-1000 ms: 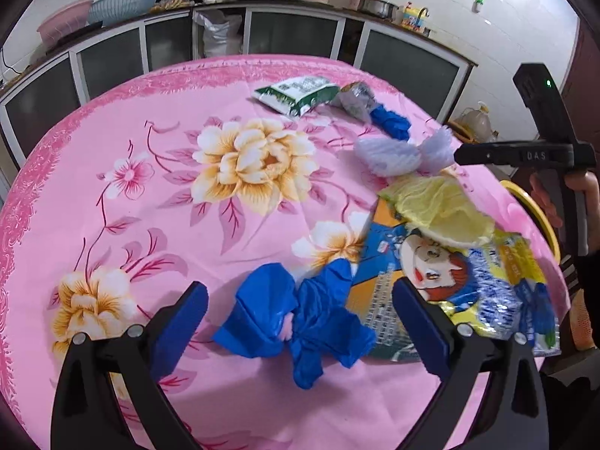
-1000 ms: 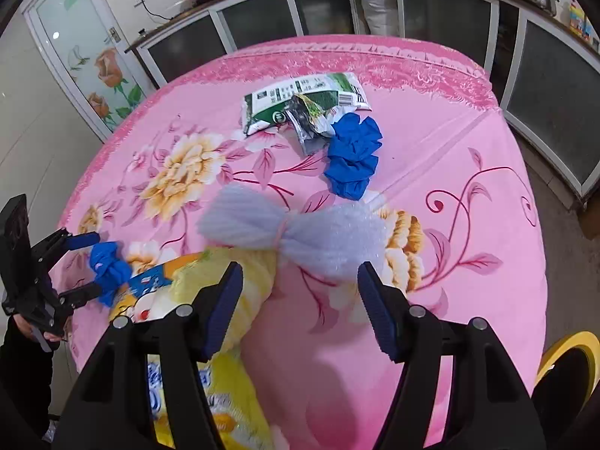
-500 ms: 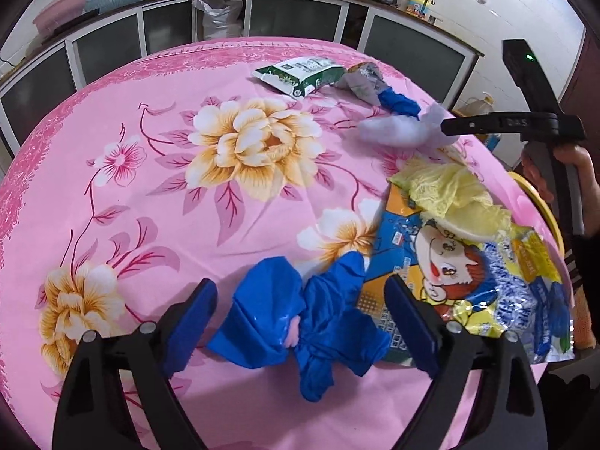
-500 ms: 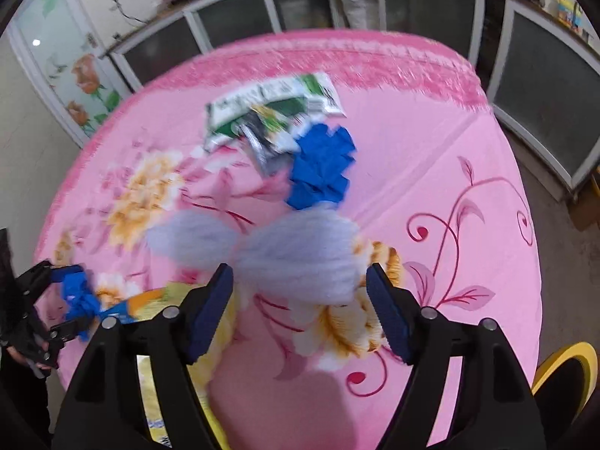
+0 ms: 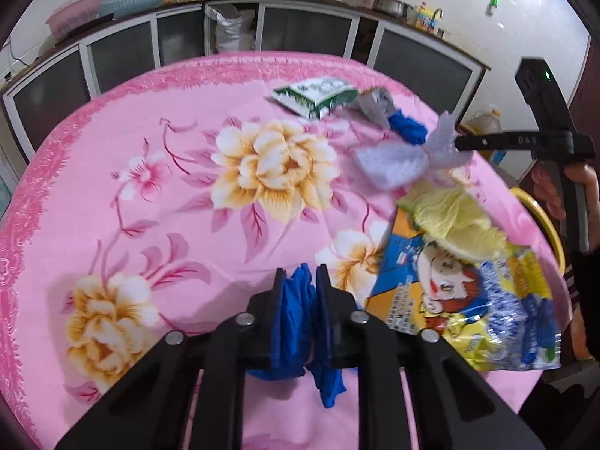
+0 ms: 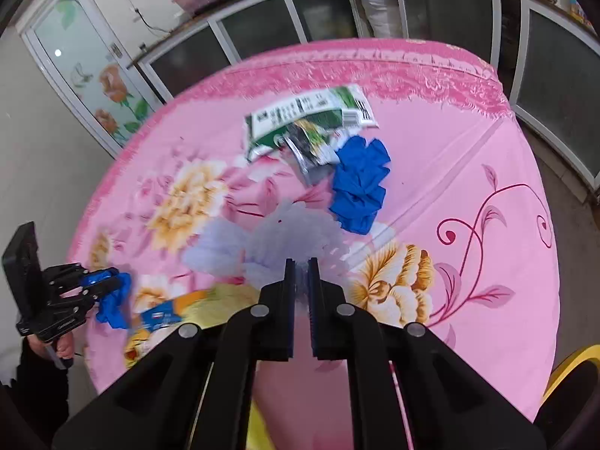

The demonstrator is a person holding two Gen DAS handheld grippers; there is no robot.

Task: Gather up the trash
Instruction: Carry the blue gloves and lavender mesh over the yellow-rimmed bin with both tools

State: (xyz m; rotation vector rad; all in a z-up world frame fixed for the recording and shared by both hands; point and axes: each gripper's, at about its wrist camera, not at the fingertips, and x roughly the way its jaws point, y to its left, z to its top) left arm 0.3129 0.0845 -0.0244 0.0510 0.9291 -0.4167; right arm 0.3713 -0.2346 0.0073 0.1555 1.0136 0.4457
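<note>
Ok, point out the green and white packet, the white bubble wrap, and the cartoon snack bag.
green and white packet (image 6: 311, 120): right wrist view, printed face.
white bubble wrap (image 5: 390, 161): left wrist view, left lobe.
cartoon snack bag (image 5: 450, 285): left wrist view, cartoon face.

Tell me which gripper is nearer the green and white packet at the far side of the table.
Right. The right gripper, shut on white foam wrap, is nearer the packet; the left gripper grips a blue glove at the near edge.

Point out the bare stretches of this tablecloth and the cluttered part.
Bare: the tablecloth left of the green packet, and the stretch right of the far blue glove. Crowded: the band from green packet through white foam wrap to the cartoon snack bag.
</note>
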